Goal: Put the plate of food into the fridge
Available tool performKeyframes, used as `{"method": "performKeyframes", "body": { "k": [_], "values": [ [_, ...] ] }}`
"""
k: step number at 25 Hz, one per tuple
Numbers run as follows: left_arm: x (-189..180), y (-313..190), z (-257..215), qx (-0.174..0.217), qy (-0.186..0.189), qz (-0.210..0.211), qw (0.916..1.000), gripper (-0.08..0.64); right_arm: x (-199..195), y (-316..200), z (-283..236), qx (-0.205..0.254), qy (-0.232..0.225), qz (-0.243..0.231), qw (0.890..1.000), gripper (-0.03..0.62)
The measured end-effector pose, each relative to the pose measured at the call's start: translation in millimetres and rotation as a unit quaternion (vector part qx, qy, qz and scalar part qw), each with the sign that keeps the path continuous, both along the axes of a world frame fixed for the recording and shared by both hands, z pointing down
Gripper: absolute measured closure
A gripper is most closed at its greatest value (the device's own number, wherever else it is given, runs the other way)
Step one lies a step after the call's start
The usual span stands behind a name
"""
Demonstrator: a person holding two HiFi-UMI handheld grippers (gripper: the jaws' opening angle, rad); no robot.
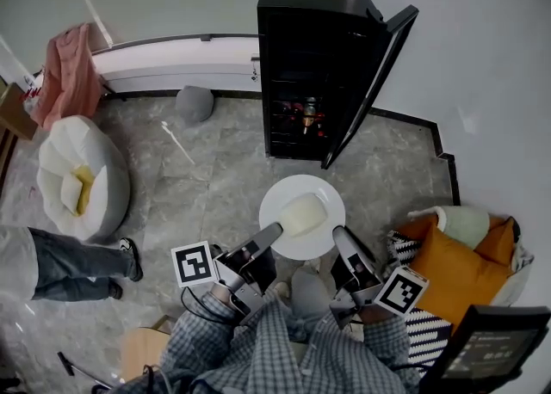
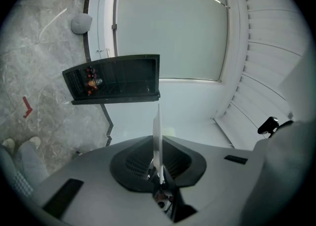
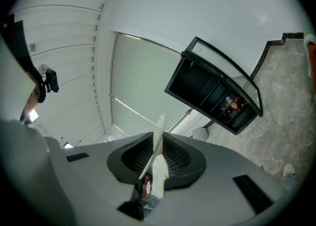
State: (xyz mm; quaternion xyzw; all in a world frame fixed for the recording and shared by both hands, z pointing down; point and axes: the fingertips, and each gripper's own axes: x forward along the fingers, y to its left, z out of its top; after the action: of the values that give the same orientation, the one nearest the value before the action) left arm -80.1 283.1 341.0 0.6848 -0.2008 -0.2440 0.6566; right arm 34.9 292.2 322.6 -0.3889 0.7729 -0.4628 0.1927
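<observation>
A round white plate (image 1: 288, 193) with a pale block of food (image 1: 303, 214) hangs above the floor in the head view, held from both sides. My left gripper (image 1: 274, 233) is shut on its left rim and my right gripper (image 1: 338, 236) on its right rim. In the left gripper view the plate (image 2: 157, 133) runs edge-on between the jaws of the left gripper (image 2: 158, 168). The right gripper view shows the plate (image 3: 157, 141) and food (image 3: 160, 173) at the right gripper (image 3: 154, 158). Ahead stands the black fridge (image 1: 310, 65) with its door (image 1: 379, 74) swung open to the right and bottles on a lower shelf.
A white beanbag (image 1: 82, 177) and a person's legs (image 1: 69, 263) are at the left. Orange and striped cushions (image 1: 456, 272) lie at the right by the wall. A grey lump (image 1: 195, 104) sits on the floor left of the fridge; a pink cloth (image 1: 69, 74) hangs behind.
</observation>
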Motion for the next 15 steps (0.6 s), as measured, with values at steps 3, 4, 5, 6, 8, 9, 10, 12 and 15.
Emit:
{"method": "performKeyframes", "body": {
  "k": [3,4,5,6,8,9,10,12,15],
  "values": [
    [-3,-1,2,-0.003,-0.002,-0.002,1.0,0.523,-3,-1,2,-0.004,-0.002,-0.002,1.0,0.527],
    [-4,-2,3,-0.003,-0.002,-0.002,1.0,0.523,-4,-3,3,-0.005,-0.003,-0.002,1.0,0.526],
    [-5,-6,4,-0.004,-0.002,-0.002,1.0,0.523,-5,-6,4,-0.007,-0.004,-0.003,1.0,0.527],
    [-6,-10,4,-0.006,-0.002,-0.003,1.0,0.523,-6,-11,5,-0.009,-0.004,-0.004,1.0,0.527],
    [-6,-19,5,-0.01,0.001,-0.007,0.9999,0.523,-6,-22,7,-0.014,-0.005,-0.008,1.0,0.526],
    [-5,-23,6,-0.012,0.002,-0.01,0.9999,0.523,-5,-27,8,-0.015,-0.004,-0.01,1.0,0.526],
    [-5,-26,8,-0.015,0.002,-0.013,0.9998,0.523,-5,-31,8,-0.015,-0.003,-0.013,1.0,0.526],
    [-4,-34,10,-0.016,0.0,-0.018,0.9997,0.523,-4,-40,9,-0.014,-0.003,-0.016,1.0,0.526],
    [0,-46,11,-0.014,-0.001,-0.022,0.9997,0.523,1,-53,10,-0.015,-0.008,-0.02,1.0,0.528]
  ]
}}
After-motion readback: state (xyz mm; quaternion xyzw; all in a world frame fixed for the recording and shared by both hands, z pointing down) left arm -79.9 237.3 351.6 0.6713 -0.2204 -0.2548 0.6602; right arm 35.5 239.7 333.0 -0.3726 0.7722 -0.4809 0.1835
